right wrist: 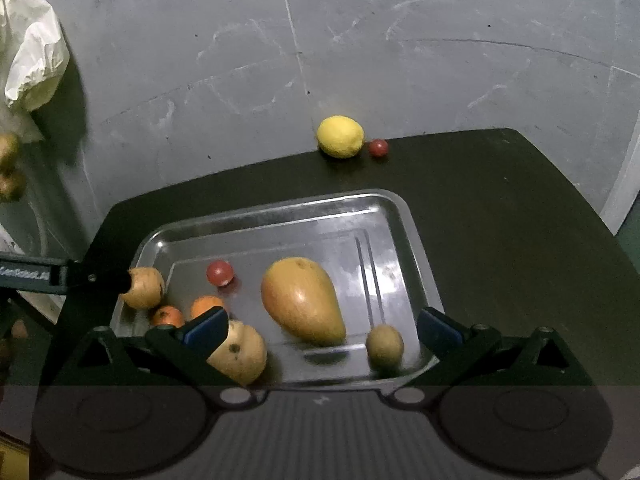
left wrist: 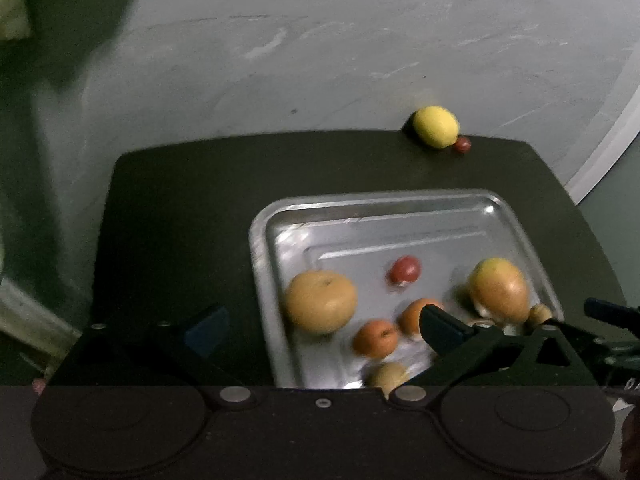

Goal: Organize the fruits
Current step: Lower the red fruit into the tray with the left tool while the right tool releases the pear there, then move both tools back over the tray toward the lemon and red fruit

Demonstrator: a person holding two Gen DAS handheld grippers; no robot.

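A metal tray (left wrist: 400, 204) (right wrist: 280, 210) sits on a black table (right wrist: 500, 220). It holds a mango (right wrist: 304, 304) (left wrist: 498, 290), a round tan fruit (left wrist: 320, 300) (right wrist: 144, 288), two oranges (left wrist: 376, 338) (right wrist: 168, 316), a small red fruit (left wrist: 404, 270) (right wrist: 219, 273), a kiwi (right wrist: 385, 345) and another tan fruit (right wrist: 240, 354). A lemon (left wrist: 436, 126) (right wrist: 341, 137) and a tiny red fruit (left wrist: 463, 144) (right wrist: 378, 147) lie at the table's far edge. My left gripper (left wrist: 324, 326) is open over the tray's left side, one finger beside the round tan fruit. My right gripper (right wrist: 322, 328) is open at the tray's near edge, by the mango's narrow end.
Grey floor lies beyond the table. In the right wrist view a crumpled white bag (right wrist: 32, 52) and some brownish fruits (right wrist: 8, 168) sit at the far left. The left wrist view is motion-blurred.
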